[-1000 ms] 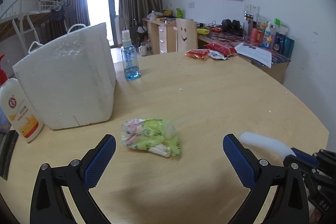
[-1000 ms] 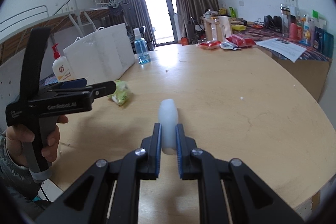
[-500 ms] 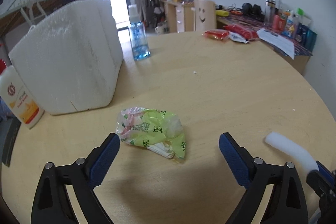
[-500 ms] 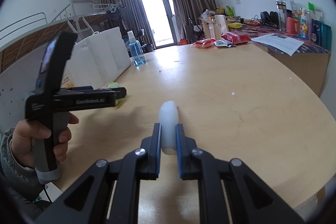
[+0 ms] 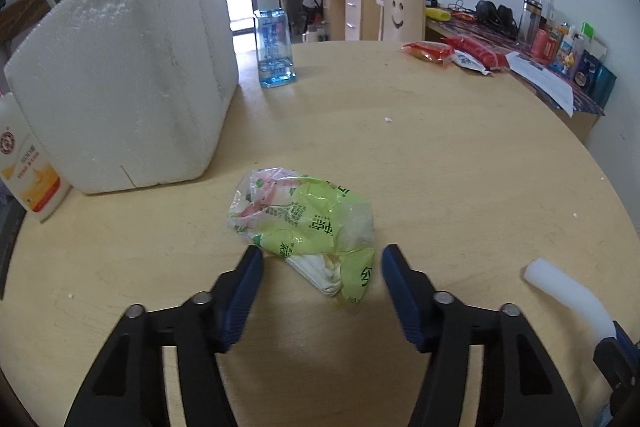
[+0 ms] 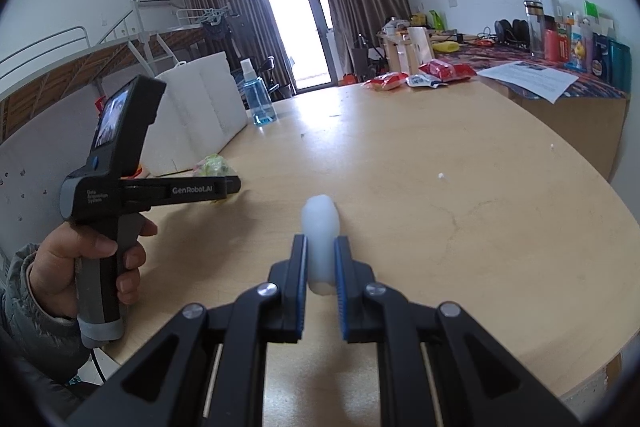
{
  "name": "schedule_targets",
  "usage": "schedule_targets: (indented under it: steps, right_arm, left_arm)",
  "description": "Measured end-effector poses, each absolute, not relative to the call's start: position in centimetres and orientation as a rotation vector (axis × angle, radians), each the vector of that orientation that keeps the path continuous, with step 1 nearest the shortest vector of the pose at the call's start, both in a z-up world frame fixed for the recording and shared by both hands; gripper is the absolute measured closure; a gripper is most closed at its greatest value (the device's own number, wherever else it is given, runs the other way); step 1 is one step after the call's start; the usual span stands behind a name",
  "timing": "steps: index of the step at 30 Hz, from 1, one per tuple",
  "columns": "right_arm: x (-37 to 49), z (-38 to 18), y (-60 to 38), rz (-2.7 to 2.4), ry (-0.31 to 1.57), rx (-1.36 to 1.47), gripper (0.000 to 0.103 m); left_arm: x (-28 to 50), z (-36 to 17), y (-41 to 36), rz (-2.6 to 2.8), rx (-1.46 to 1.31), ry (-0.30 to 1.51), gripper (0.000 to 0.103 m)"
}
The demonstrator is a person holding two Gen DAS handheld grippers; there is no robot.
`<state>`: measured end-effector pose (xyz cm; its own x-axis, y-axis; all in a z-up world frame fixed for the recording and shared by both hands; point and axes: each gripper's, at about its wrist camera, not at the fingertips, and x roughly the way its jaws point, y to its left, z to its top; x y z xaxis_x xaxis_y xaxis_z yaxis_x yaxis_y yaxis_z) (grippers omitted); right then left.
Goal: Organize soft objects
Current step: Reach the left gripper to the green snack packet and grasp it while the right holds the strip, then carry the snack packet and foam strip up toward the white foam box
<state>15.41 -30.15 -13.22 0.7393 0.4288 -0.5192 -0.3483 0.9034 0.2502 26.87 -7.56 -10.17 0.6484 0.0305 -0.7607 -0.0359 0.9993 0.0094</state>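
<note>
At the round wooden table [image 5: 460, 163], my left gripper [image 5: 322, 269] hangs with its jaws spread wide on either side of the near end of a crumpled green plastic packet [image 5: 308, 223]; the blue pads [image 5: 244, 291] flank the packet, and I cannot tell whether the left pad touches it. The packet lies flat on the tabletop, just in front of a white foam box [image 5: 124, 75]. My right gripper [image 6: 321, 269] is clamped on a white foam tube [image 6: 320, 227], which sticks out forward past the fingertips, above the table. From the left wrist view that same tube shows at the lower right, well apart from the packet. A blue spray bottle [image 5: 274, 43] stands beside the foam box's far corner, a lotion bottle [image 5: 24, 167] at its left side. Red snack packs [image 5: 452, 53] lie at the table's far edge.
</note>
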Motion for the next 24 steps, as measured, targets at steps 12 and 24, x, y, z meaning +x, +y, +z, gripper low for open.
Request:
schedule_targets:
  steps: [12, 24]
  right_arm:
    - [15.7, -13.5, -30.2, 0.419, 0.622, 0.144, 0.087]
    - [16.3, -14.7, -30.7, 0.4, 0.656, 0.186, 0.087]
  left_arm:
    - [26.9, -10.2, -7.1, -0.012, -0.036, 0.868, 0.084]
    - [25.1, -8.7, -7.7, -0.104, 0.028, 0.771, 0.09]
